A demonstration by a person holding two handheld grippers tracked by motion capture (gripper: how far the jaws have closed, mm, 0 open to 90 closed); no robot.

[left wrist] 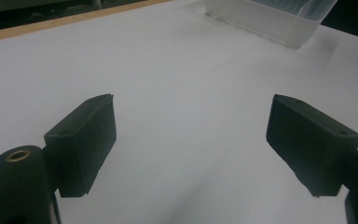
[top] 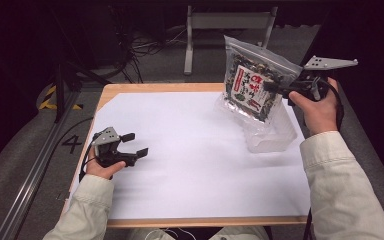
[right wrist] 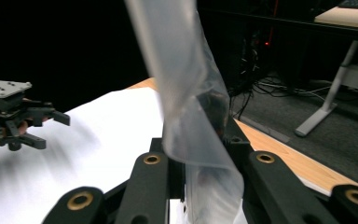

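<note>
White sheet [top: 190,165] covers the table [top: 155,88]. Clear tub [top: 272,137] sits far right. My right gripper [top: 271,87] is clamped on the snack bag [top: 252,85], lifted above the tub. My left gripper [top: 135,145] rests near left, jaws wide, nothing in them.

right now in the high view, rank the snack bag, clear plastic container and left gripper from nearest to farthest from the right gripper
1. Snack bag: clamped in the right gripper, held up at the table's far right.
2. Clear plastic container: on the table just below the bag.
3. Left gripper: across the table, near the left edge.
</note>
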